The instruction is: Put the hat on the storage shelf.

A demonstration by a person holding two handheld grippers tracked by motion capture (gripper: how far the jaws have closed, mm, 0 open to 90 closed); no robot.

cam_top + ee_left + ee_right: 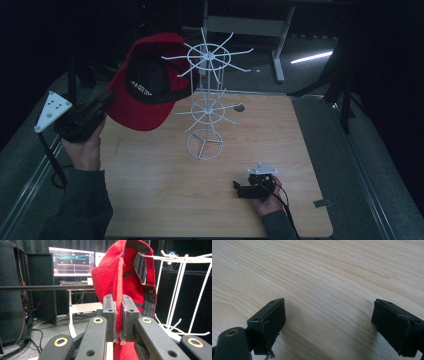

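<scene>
A red cap [145,85] with a black inside hangs at the upper left of a white wire rack [207,55], its back strap over one of the top prongs. My left gripper [107,97] is shut on the cap's brim from the left, above the table. In the left gripper view the red brim [112,280] runs between the two pads of the gripper [119,315], and the rack [180,285] stands to the right. My right gripper [239,189] rests low over the wooden table [165,185], open, with only bare wood [324,272] between its jaws [328,325].
The rack's ring base [205,145] stands mid-table, with a lower tier of prongs above it. Near the table's right front corner lies a small tape piece [322,203]. Beyond the table stand a desk frame [280,45] and a lit monitor [72,261].
</scene>
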